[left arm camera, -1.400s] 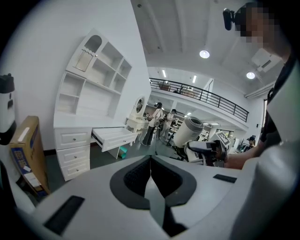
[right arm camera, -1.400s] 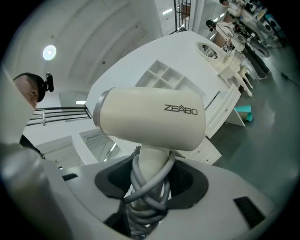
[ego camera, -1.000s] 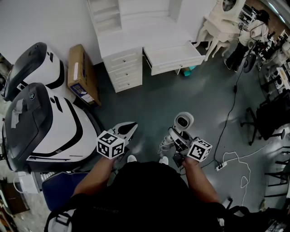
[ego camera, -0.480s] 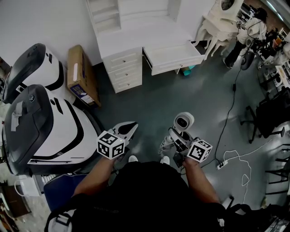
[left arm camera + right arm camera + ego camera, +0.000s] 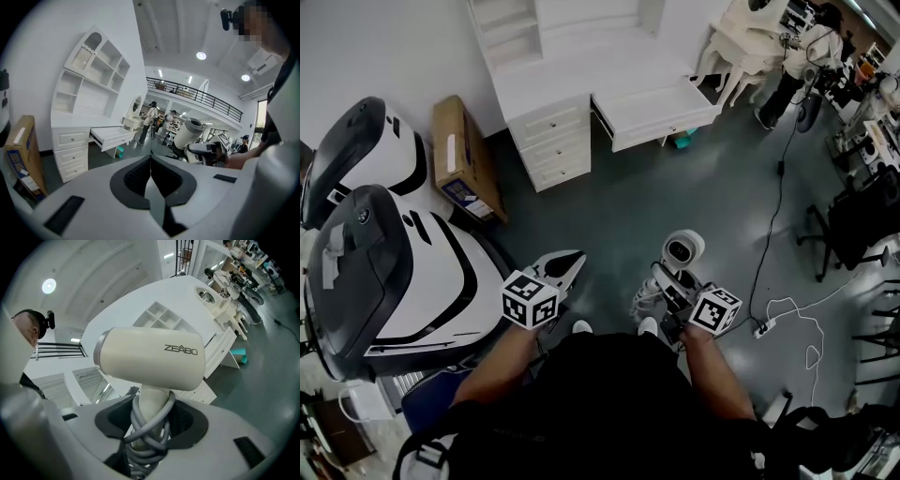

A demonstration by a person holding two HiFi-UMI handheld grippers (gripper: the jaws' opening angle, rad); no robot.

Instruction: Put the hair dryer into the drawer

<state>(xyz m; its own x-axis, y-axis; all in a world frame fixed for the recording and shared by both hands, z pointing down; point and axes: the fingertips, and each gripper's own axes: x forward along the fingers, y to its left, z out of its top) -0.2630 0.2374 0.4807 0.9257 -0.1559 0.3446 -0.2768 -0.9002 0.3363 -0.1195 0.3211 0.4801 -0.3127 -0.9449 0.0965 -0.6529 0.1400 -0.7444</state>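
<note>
— Where is the hair dryer [image 5: 150, 359] held?
— At twelve o'clock the white desk [image 5: 581, 80] is seen, its drawer [image 5: 666, 131] open, well apart. The handle is clamped in the right gripper [image 5: 150, 427]; the left gripper [image 5: 151, 161] is kept jaws-together, empty.
— Risk?
— The wound cord [image 5: 145, 439] could be loosened and snagged on the drawer's rim.

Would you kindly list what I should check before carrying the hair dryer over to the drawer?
1. Hair dryer gripped: ok, the right gripper is shut on its handle.
2. Cord tidy: ok, wound round the handle.
3. Drawer open: ok, pulled out from the desk.
4. Room in the drawer: cannot tell, too far off.
5. Left gripper free: ok, shut with nothing in it.
6. Floor ahead: ok, bare up to the desk.
</note>
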